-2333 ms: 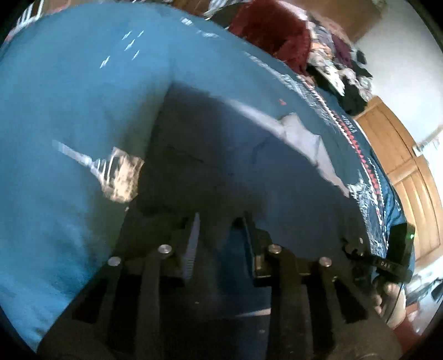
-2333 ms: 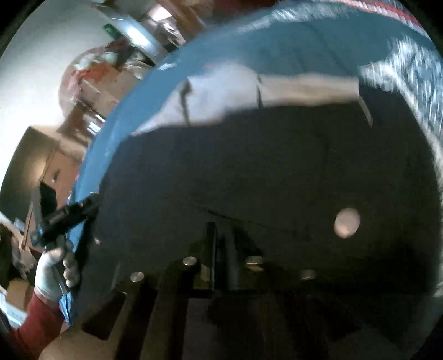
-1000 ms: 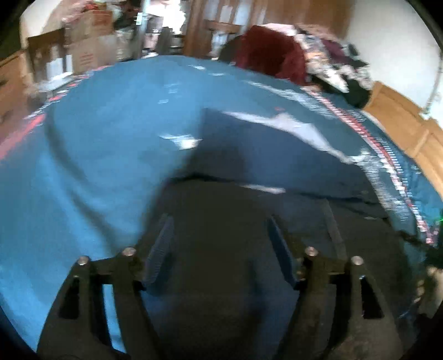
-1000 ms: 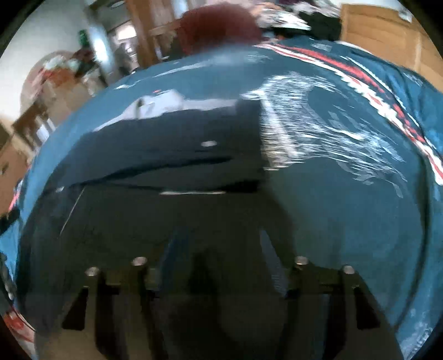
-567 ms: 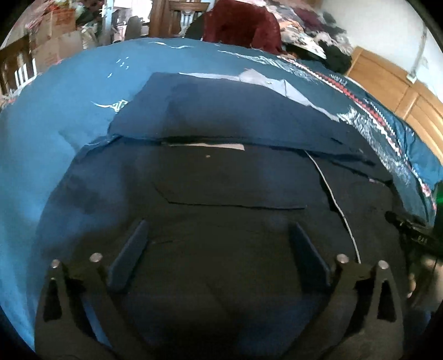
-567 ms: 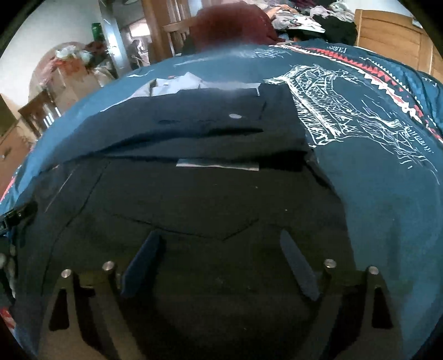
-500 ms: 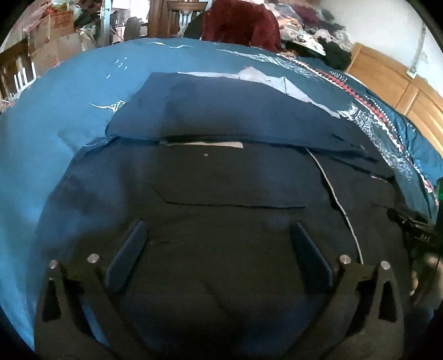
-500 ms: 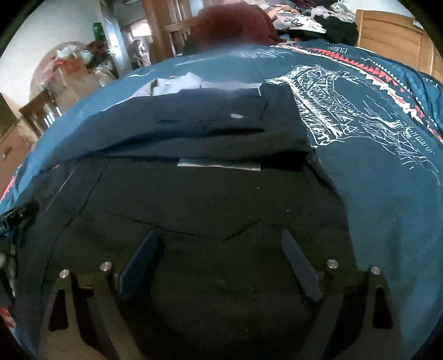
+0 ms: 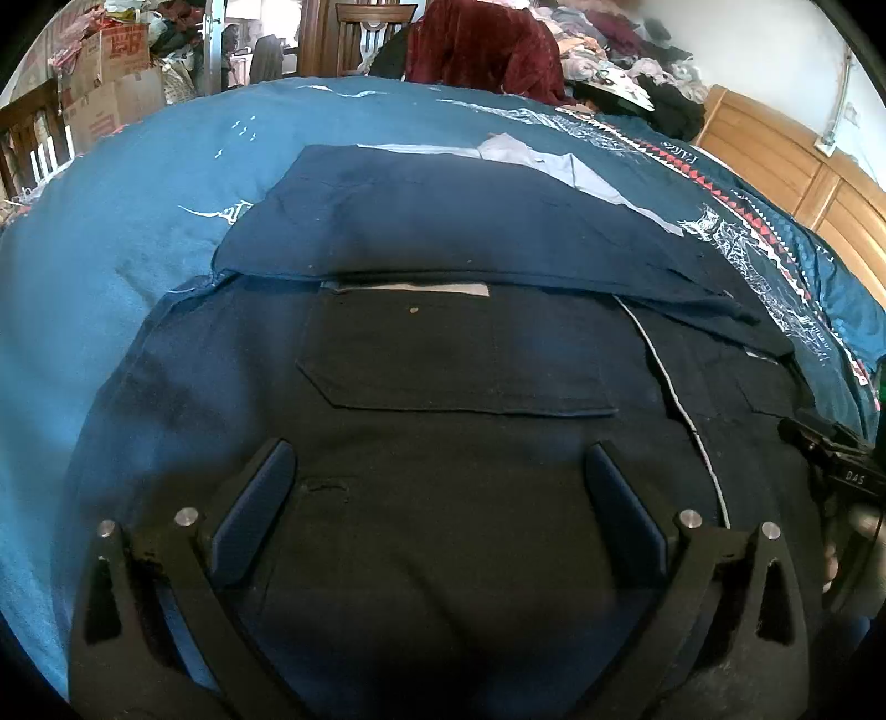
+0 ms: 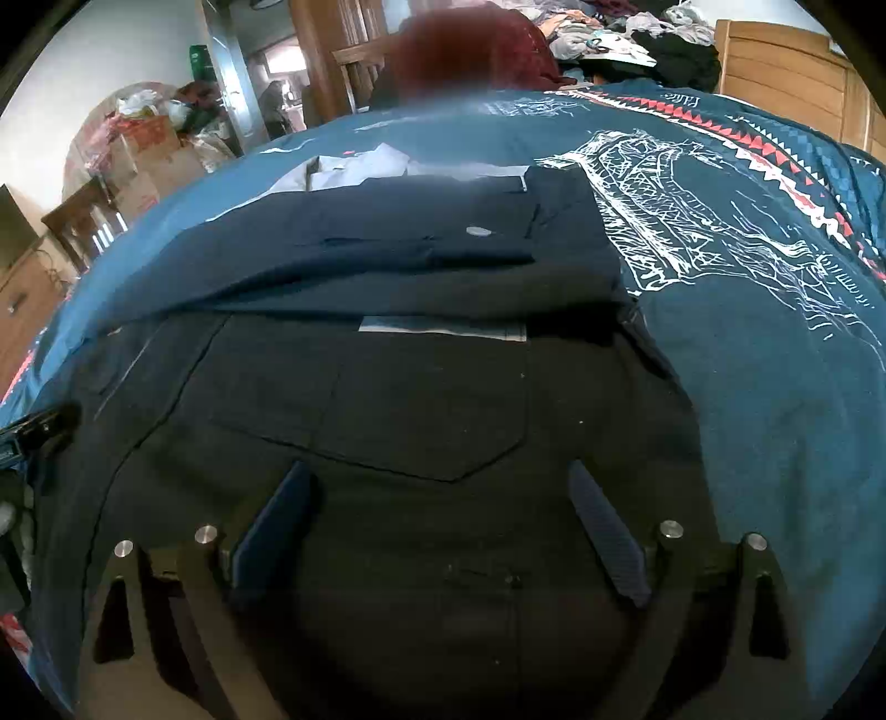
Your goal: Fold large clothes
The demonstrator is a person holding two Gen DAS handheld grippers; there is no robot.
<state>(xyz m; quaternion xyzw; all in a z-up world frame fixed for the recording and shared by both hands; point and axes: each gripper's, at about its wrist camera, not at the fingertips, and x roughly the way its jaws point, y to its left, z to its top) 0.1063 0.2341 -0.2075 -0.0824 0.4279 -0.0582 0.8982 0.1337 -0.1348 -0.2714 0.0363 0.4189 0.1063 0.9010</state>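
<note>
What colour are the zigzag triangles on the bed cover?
Red and white triangles on the teal bed cover, clearest in the right wrist view.

We read "DAS" in white letters on the black right tool (image 9: 847,471) at the edge of the left wrist view. Red block letters mark a cardboard box (image 9: 119,52) behind the bed, but we cannot make them out. White script on the bedspread (image 9: 678,155) border is too small to read.

Left tongs (image 9: 437,498) black-framed, 2 blue pads, silver screws, right tongs (image 10: 437,526) alike
</note>
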